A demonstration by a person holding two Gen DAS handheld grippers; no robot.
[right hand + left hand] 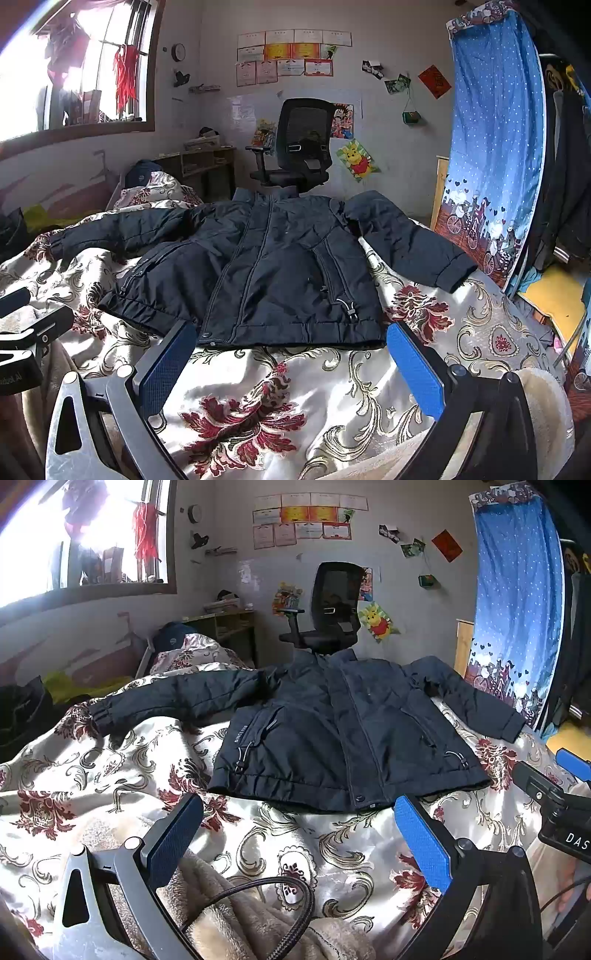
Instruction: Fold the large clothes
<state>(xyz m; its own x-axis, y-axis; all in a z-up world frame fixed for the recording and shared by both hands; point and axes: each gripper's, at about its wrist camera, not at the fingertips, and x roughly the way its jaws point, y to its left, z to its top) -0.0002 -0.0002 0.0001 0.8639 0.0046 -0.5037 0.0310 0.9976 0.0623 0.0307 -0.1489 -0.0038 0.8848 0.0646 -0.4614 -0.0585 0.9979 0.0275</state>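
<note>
A dark navy padded jacket (pixel 325 731) lies flat and zipped on a floral bedspread (pixel 110 775), both sleeves spread outward. My left gripper (pixel 295 812) hovers open just short of the hem, nothing between its blue pads. In the right wrist view the same jacket (pixel 280 266) lies ahead, its hem just beyond my right gripper (pixel 291 343), which is also open and empty. The right gripper (pixel 565 771) shows at the right edge of the left view, and the left gripper (pixel 22 306) at the left edge of the right view.
A black office chair (pixel 332 609) stands past the bed by the wall. A blue star-patterned curtain (pixel 517 609) hangs on the right. A beige fleece blanket (pixel 229 915) and a black cable (pixel 280 904) lie under the left gripper. Dark clothing (pixel 22 716) sits at the bed's left.
</note>
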